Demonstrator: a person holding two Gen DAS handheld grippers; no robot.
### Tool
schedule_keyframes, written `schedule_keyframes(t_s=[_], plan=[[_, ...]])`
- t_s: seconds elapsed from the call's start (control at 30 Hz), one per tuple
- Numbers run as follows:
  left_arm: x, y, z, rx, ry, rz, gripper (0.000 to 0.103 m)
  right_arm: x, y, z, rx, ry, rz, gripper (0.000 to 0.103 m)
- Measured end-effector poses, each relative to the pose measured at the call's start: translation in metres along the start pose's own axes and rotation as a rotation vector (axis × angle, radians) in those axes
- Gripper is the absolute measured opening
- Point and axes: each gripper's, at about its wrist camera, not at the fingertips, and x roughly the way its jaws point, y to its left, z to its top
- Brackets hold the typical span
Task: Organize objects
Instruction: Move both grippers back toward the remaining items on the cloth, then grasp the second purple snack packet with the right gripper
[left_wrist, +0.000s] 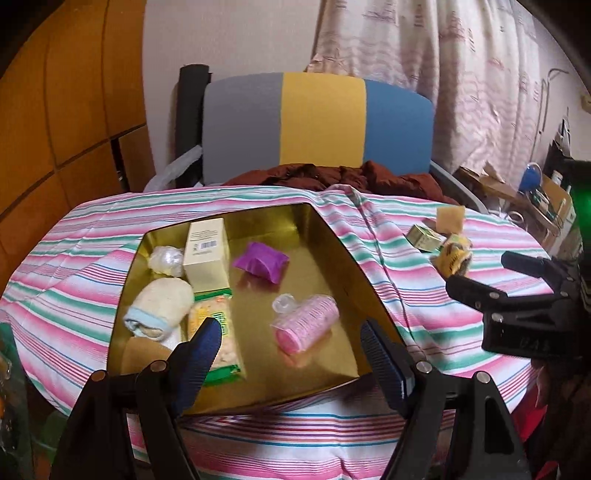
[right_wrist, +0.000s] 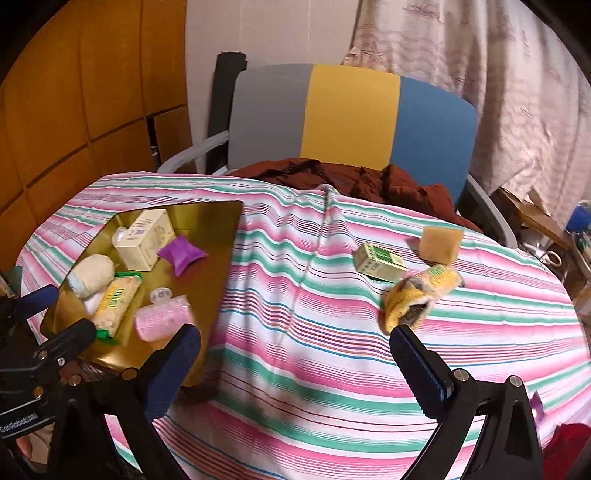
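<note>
The gold tray (left_wrist: 334, 236) lies on the desk (left_wrist: 424, 295), which is covered with a striped cloth. Inside the tray, a cream box (left_wrist: 205, 254) stands at the far left part. Just beside it to the left is a small clear wrapped item (left_wrist: 167, 259). Near the front of the box lie a rolled white towel (left_wrist: 159, 309) and a green snack packet (left_wrist: 218, 334), side by side. A purple pouch (left_wrist: 261, 261) is to the right of the box, apart from it. A pink roll in clear wrap (left_wrist: 304, 321) lies in the middle of the tray.

To the right of the tray, well apart on the cloth, are a small green box (right_wrist: 378, 261), a tan sponge (right_wrist: 439, 245) and a yellow knitted item (right_wrist: 410, 301), close together.

The left gripper (left_wrist: 291, 354) hangs over the near edge of the tray; its fingers are spread wide and hold nothing. The right gripper (right_wrist: 295, 369) is over the bare cloth between the tray and the yellow knitted item, fingers also wide apart and empty.
</note>
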Motion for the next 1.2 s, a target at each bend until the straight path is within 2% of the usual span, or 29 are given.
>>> schedule_keyframes(t_s=[0.2, 0.37, 0.6, 0.73, 0.9, 1.07, 1.17, 1.2], plan=[[0.004, -0.013, -0.002, 0.043, 0.014, -0.027, 0.079, 0.004, -0.028, -0.005, 0.050, 0.031, -0.025, 0.103], [0.005, -0.024, -0.001, 0.071, 0.017, -0.091, 0.079, 0.002, -0.070, -0.010, 0.122, 0.080, -0.047, 0.103], [0.010, -0.044, 0.002, 0.084, 0.040, -0.220, 0.078, -0.027, -0.189, -0.021, 0.400, 0.124, -0.149, 0.103], [0.014, -0.059, 0.002, 0.118, 0.056, -0.253, 0.075, -0.048, -0.260, -0.040, 0.561, 0.147, -0.229, 0.103], [0.022, -0.076, 0.000, 0.161, 0.085, -0.282, 0.075, -0.039, -0.314, -0.068, 0.686, 0.312, -0.245, 0.103], [0.029, -0.087, -0.003, 0.182, 0.113, -0.298, 0.075, -0.014, -0.336, -0.096, 0.768, 0.454, -0.222, 0.102], [0.032, -0.090, -0.007, 0.187, 0.123, -0.302, 0.075, -0.004, -0.340, -0.097, 0.754, 0.506, -0.266, 0.086], [0.033, -0.090, -0.007, 0.185, 0.128, -0.305, 0.075, 0.001, -0.343, -0.097, 0.760, 0.532, -0.276, 0.076]])
